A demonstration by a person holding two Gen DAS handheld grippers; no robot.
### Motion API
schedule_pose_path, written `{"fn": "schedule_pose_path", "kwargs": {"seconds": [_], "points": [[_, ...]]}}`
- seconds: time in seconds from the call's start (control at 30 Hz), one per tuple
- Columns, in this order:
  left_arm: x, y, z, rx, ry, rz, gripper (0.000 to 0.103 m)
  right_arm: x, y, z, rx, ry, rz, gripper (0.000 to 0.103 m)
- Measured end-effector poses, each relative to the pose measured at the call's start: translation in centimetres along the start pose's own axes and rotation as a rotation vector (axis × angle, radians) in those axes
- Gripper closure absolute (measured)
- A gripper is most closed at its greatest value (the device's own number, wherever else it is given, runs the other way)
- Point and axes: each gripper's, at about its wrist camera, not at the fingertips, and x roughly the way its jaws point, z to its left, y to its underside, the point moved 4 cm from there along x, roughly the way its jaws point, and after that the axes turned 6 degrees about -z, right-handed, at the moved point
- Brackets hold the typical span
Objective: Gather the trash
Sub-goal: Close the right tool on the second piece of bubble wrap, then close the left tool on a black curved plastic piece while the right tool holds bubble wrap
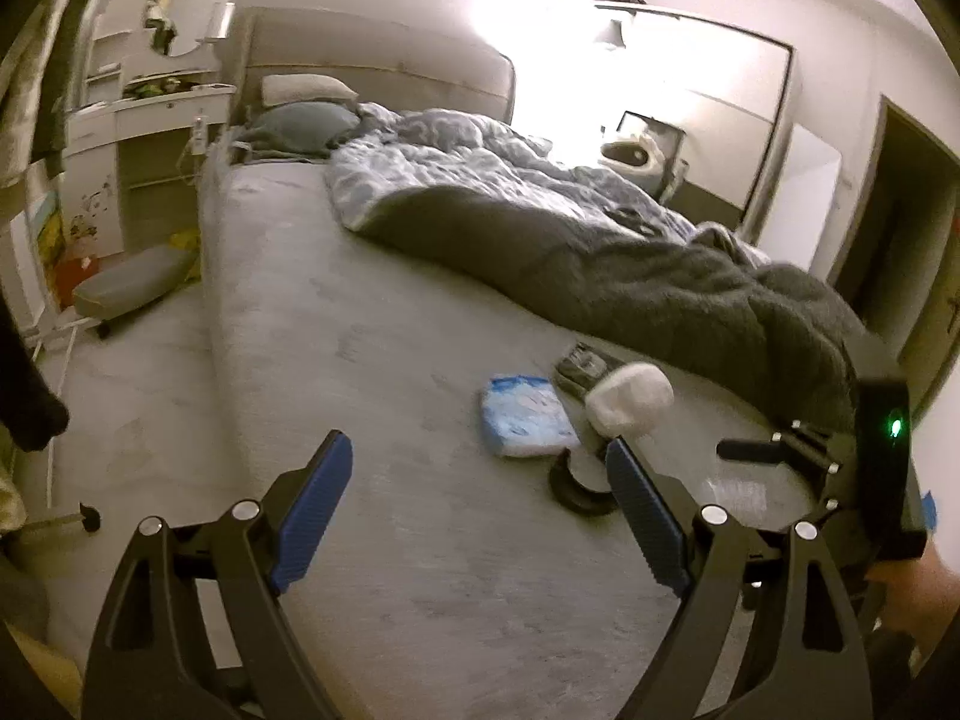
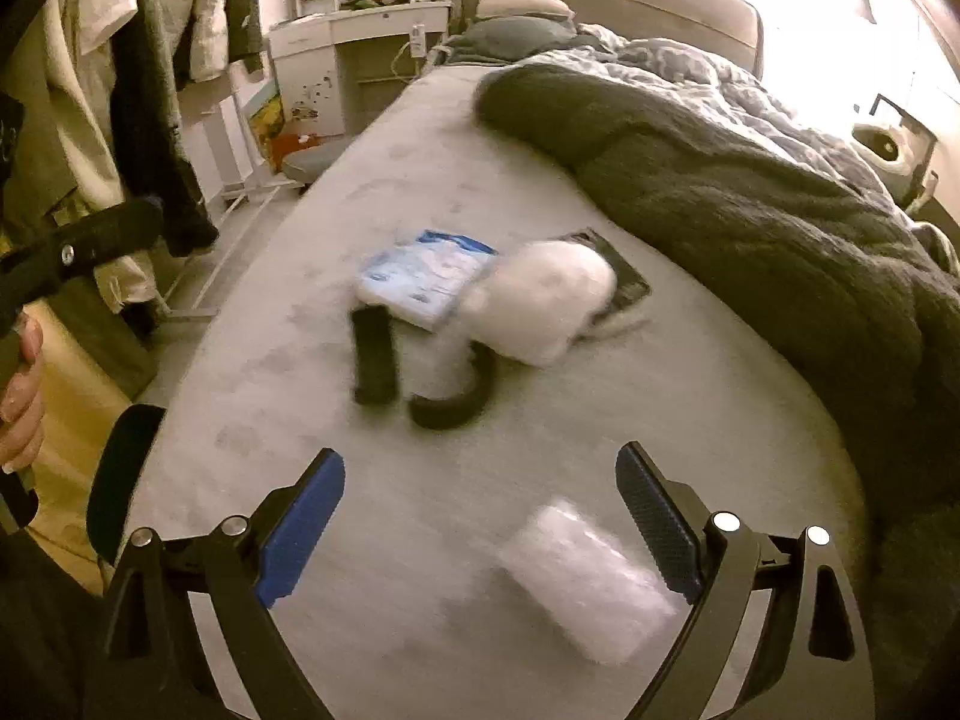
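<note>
While both the left hand-held gripper (image 1: 477, 501) and the right hand-held gripper (image 2: 480, 519) hang spread and empty above the grey bed (image 2: 420, 450), nothing looks collected yet. A blue-and-white plastic packet (image 2: 423, 282), a crumpled white wad (image 2: 549, 306) and a clear plastic wrapper (image 2: 591, 582) lie loose on it, the wrapper just under the right jaws.

Left claw (image 1: 480, 483) wide apart over the bed (image 1: 372, 372), nothing between its blue pads (image 1: 312, 516). At 1 o'clock: blue-white packet (image 1: 525, 417), white wad (image 1: 627, 399) just beside it, black curved strip (image 1: 573, 489) below. Grey blanket (image 1: 630, 276) at 2 o'clock. Right claw's body (image 1: 882, 456) at 3 o'clock.
</note>
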Motion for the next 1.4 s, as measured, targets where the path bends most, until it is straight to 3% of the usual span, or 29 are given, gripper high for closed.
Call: {"fn": "schedule_pose_path", "kwargs": {"seconds": [0.2, 0.5, 0.6, 0.87, 1.23, 1.4], "points": [[3.5, 1.7, -2.5, 0.155, 0.024, 0.068, 0.015, -0.3, 1.5, -2.0, 0.013, -0.012, 0.028, 0.01], [7.3, 3.2, -3.8, 0.175, 0.149, 0.135, 0.015, 0.0, 3.5, -3.1, 0.014, -0.06, 0.074, 0.01], [8.0, 3.5, -4.2, 0.188, 0.173, 0.148, 0.015, 0.2, 4.1, -3.6, 0.036, -0.081, 0.087, 0.023], [9.6, 4.6, -5.0, 0.22, 0.19, 0.199, 0.019, -0.2, 4.3, -4.6, 0.083, -0.108, 0.071, 0.039], [11.3, 5.2, -4.8, 0.224, 0.185, 0.218, 0.025, -0.6, 4.4, -5.7, 0.143, -0.125, 0.06, 0.05], [11.4, 5.0, -5.0, 0.228, 0.188, 0.211, 0.033, -0.7, 4.3, -6.0, 0.173, -0.138, 0.052, 0.051]]}}
